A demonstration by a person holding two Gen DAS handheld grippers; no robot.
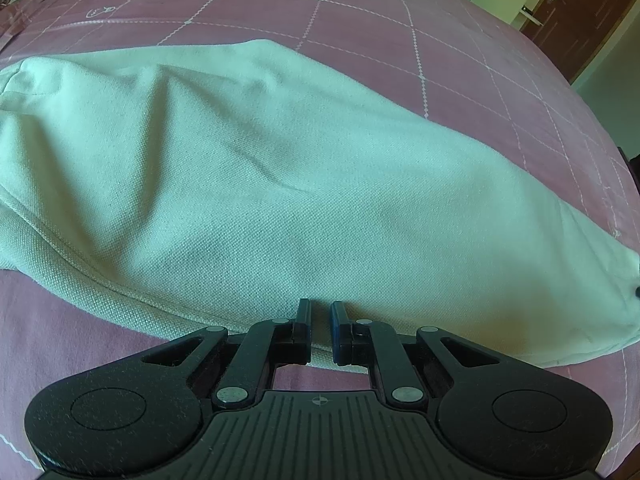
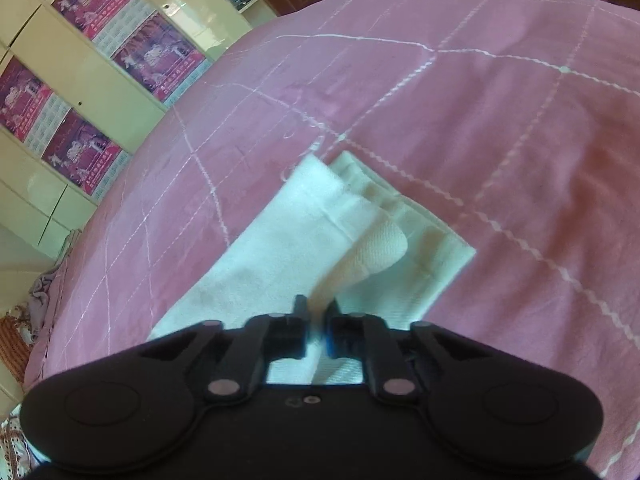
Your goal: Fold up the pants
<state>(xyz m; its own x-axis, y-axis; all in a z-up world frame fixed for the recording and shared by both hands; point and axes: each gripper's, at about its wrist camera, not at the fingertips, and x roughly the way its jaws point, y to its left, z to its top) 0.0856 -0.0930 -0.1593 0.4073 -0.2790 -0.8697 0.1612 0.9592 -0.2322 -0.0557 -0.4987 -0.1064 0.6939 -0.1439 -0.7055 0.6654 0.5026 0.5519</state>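
Item: cream-white pants (image 1: 280,184), textured knit weave, laid across a pink bedspread (image 1: 460,60) stitched with a white grid of wavy lines. In the left wrist view the garment spans nearly the whole width, broad at the left and tapering toward the right edge, with soft creases running diagonally over its upper left part and a seamed hem along the near side. Left gripper (image 1: 321,312): black, jaws drawn narrow with a slim gap, closed over the near edge of the pants, cloth passing between the fingers. In the right wrist view the leg ends of the pants (image 2: 320,232) lie on the bedspread (image 2: 500,120) in overlapping layers, one hem corner reaching farthest from the camera, a second hemmed panel offset to its right, and a rounded fold between them. Right gripper (image 2: 318,308): black, jaws narrow, a raised ridge of the white cloth pinched between its fingertips at the near end of the legs; this view is somewhat blurred. Surroundings: cream cupboard doors (image 2: 80,76) with purple posters (image 2: 152,56) at far left of the right wrist view; a brown wooden door (image 1: 592,20) at far right of the left wrist view.
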